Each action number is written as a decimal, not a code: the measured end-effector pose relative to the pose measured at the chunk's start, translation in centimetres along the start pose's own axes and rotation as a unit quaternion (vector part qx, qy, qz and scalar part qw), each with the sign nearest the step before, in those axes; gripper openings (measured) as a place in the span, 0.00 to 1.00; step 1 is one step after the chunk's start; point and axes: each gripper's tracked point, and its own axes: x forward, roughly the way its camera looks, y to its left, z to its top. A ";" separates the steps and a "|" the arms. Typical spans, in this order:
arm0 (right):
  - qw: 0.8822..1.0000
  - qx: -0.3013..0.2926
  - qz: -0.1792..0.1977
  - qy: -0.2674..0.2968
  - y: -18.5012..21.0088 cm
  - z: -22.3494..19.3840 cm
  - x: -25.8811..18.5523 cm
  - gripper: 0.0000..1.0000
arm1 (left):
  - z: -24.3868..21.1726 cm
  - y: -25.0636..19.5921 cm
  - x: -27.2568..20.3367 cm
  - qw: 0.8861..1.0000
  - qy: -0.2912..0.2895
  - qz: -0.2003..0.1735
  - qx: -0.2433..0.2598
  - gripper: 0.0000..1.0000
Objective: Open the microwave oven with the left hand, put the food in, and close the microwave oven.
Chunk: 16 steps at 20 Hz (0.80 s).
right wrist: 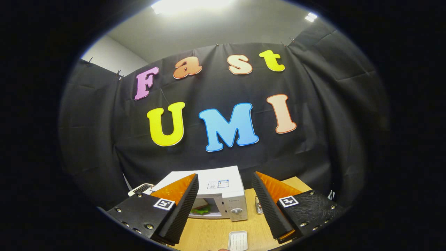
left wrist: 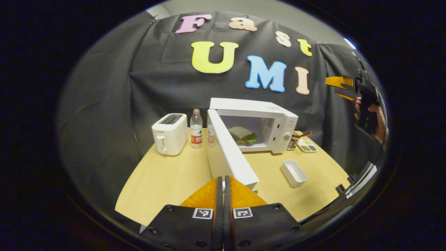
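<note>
A white microwave [left wrist: 278, 115] stands at the back of the wooden table with its door [left wrist: 230, 153] swung open toward me. A sandwich [left wrist: 242, 135] with green lettuce lies inside the cavity. My left gripper [left wrist: 223, 179] is shut with nothing between its fingers, just in front of the door's free edge. In the left gripper view the right gripper [left wrist: 343, 89] hangs high at the right, held by a hand [left wrist: 374, 118], jaws apart. In the right gripper view my right gripper [right wrist: 224, 181] is open and empty above the microwave [right wrist: 219, 188], the sandwich [right wrist: 202, 209] visible inside.
A white toaster [left wrist: 169, 133] and a water bottle [left wrist: 196, 128] stand left of the microwave. An empty white rectangular dish [left wrist: 293, 173] lies on the table [left wrist: 163, 181] at front right; it shows as the dish [right wrist: 238, 240] below the right gripper. A small tray [left wrist: 306, 145] sits right of the oven.
</note>
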 end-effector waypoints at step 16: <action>0.999 -0.034 0.031 -0.016 -0.8 2.4 -0.5 0.93 | 3.2 -12.8 8.2 0.992 0.007 -0.124 0.036 0.07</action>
